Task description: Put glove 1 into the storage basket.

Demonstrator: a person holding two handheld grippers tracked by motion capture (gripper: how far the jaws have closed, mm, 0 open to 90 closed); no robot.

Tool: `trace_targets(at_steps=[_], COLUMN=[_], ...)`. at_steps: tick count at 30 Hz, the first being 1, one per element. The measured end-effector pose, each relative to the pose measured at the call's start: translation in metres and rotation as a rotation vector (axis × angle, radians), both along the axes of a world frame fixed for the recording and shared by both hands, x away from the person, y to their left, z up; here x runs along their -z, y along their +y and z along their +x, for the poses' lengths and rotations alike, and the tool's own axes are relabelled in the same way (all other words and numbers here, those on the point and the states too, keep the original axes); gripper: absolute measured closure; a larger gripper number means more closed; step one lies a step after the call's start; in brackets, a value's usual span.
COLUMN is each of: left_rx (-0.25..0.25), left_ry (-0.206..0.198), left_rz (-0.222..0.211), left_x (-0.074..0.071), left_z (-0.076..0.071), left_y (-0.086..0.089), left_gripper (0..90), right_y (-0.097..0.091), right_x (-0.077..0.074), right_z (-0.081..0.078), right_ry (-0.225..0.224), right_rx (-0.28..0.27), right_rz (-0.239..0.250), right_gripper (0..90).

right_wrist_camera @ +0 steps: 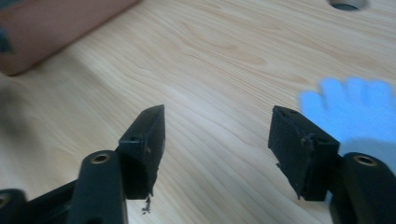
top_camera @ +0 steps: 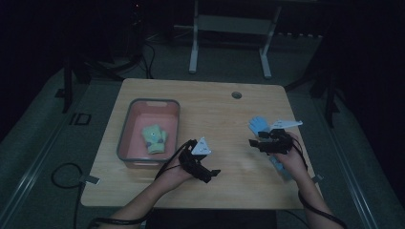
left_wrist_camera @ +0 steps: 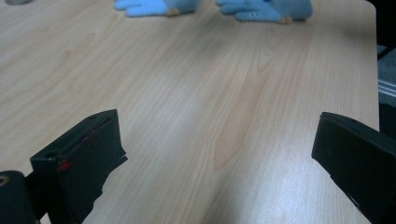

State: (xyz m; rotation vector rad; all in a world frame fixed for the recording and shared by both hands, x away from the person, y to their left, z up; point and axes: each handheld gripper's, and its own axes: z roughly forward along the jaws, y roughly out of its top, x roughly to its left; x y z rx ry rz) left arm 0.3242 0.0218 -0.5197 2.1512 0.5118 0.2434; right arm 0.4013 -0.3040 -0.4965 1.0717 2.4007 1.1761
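A pair of green gloves (top_camera: 154, 138) lies inside a pink tray (top_camera: 143, 109) with a grey rim at the table's left. One light blue glove (top_camera: 259, 124) lies flat at the right. A second blue glove (top_camera: 278, 166) is partly hidden under the person's right hand. My left gripper (top_camera: 213, 173) is open over bare wood near the table's middle, and both blue gloves (left_wrist_camera: 156, 5) (left_wrist_camera: 266, 9) lie far ahead of its jaws (left_wrist_camera: 219, 122). My right gripper (top_camera: 254, 140) is open and holds nothing, with a blue glove (right_wrist_camera: 355, 109) just right of its jaws (right_wrist_camera: 218, 113).
The wooden table (top_camera: 215, 109) has a round cable hole (top_camera: 236, 95) near its far edge. The pink tray's wall (right_wrist_camera: 56, 28) shows at the upper left of the right gripper view. A white frame (top_camera: 229, 28) stands on the floor beyond the table.
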Motion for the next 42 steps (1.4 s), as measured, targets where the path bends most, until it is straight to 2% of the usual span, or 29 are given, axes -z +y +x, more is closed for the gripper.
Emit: trace_targets(at_steps=[4,6,8,10,15,18,22,30,34,36,38,40,42], left_rx=[0.001,-0.004,-0.006,-0.005,-0.007,-0.013,-0.020,-0.017,-0.011,-0.013,-0.013,-0.011,-0.014], left_ry=[-0.016,-0.026,-0.029,-0.043,-0.038,-0.030,-0.035,-0.082,-0.080,-0.077,-0.075,-0.069,-0.066], left_rz=[0.012,0.005,0.011,0.024,0.052,0.041,0.027,-0.008,-0.018,-0.018,-0.018,-0.020,-0.017], left_x=[0.010,0.015,0.020,0.025,0.034,0.037,0.040,0.040,0.041,0.042,0.043,0.043,0.045], left_z=[-0.003,-0.004,-0.006,-0.007,-0.009,-0.010,-0.008,-0.011,-0.013,-0.013,-0.013,-0.013,-0.013], left_y=[0.000,0.001,0.002,0.002,0.004,0.006,0.008,0.012,0.014,0.015,0.016,0.016,0.016], left_gripper=[2.0,2.0,1.9,1.9,1.9,2.0,2.0,1.9,2.0,2.0,2.0,2.0,2.0], right_y=[-0.016,-0.024,-0.030,-0.035,-0.040,-0.042,-0.043,-0.035,-0.029,-0.027,-0.026,-0.025,-0.024], right_x=[0.002,0.003,0.005,0.007,0.014,0.020,0.028,0.035,0.041,0.044,0.046,0.046,0.046], right_z=[0.003,0.006,0.010,0.014,0.028,0.040,0.056,0.078,0.087,0.089,0.089,0.089,0.089], right_ry=[-0.012,-0.007,-0.016,-0.007,0.003,0.017,0.030,0.035,0.047,0.046,0.050,0.049,0.062], right_rx=[0.059,0.089,0.121,0.137,0.172,0.205,0.216,0.206,0.196,0.194,0.198,0.198,0.202], right_rz=[-0.012,-0.012,-0.042,-0.051,-0.064,-0.070,-0.090,-0.157,-0.197,-0.233,-0.229,-0.233,-0.224], right_gripper=[40.9,43.6,46.6,50.3,52.6,55.7,58.0,58.1,58.1,58.3,58.9,61.6,70.4])
